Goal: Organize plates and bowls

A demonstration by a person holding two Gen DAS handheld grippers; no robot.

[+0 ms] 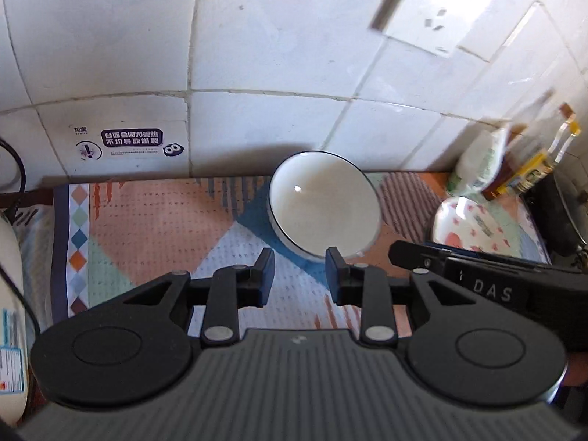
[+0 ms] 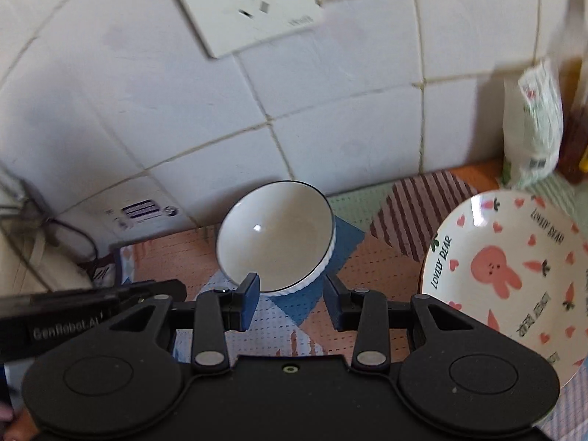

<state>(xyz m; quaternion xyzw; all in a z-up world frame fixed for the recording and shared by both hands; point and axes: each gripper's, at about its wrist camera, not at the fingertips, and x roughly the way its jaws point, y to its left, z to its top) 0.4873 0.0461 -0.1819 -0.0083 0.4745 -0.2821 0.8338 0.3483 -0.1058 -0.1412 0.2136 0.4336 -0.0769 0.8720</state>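
Observation:
A white bowl with a dark rim (image 1: pixel 325 207) stands on the patterned mat (image 1: pixel 158 217) close to the tiled wall. It also shows in the right wrist view (image 2: pixel 275 235). A white plate with a pink rabbit and hearts (image 2: pixel 503 268) lies to its right, seen small in the left wrist view (image 1: pixel 474 226). My left gripper (image 1: pixel 299 275) is open and empty just in front of the bowl. My right gripper (image 2: pixel 290 299) is open and empty at the bowl's near rim, its jaws apart either side of it. The right gripper's body (image 1: pixel 488 275) reaches in from the right.
The tiled wall (image 1: pixel 257 55) with a socket plate (image 1: pixel 441 11) stands right behind the bowl. A white-green bag (image 2: pixel 536 128) and bottles (image 1: pixel 529 158) stand at the back right. A black cable (image 1: pixel 14 169) and a white appliance (image 1: pixel 9 294) are at the left.

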